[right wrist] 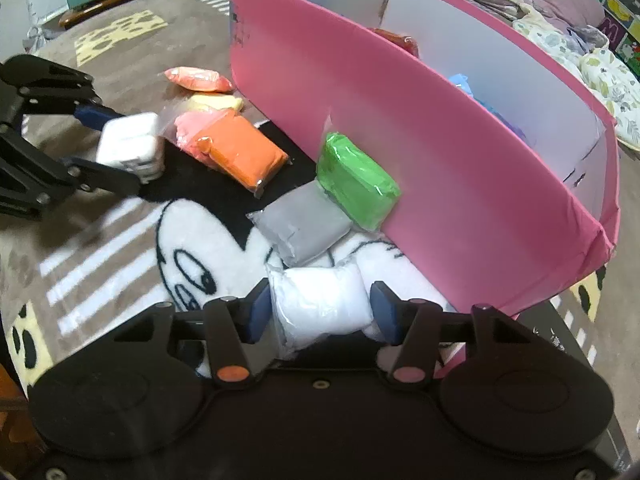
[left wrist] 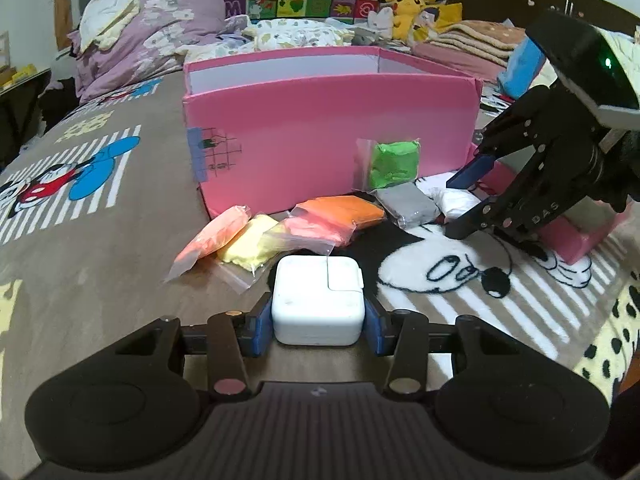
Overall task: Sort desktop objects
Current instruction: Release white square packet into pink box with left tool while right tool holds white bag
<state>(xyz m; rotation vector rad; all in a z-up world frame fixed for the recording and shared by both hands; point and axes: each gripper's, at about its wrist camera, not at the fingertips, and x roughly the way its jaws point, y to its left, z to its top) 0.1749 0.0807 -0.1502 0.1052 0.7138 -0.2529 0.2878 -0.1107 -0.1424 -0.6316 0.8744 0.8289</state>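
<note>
Bed with cartoon blanket (left wrist: 100,240) as work surface. Pink box (left wrist: 332,136) open-topped, ready for sorted items. Left tongs (left wrist: 319,322) clamped on white charger (left wrist: 319,300), off blanket. Right tongs (right wrist: 318,312) straddling white clay bag (right wrist: 320,308) beside box wall; pad contact unclear. Orange bag (right wrist: 244,152), grey bag (right wrist: 304,224), green bag (right wrist: 356,180) waiting along box front.

Blue bag (right wrist: 460,80) behind box wall (right wrist: 400,120)
</note>
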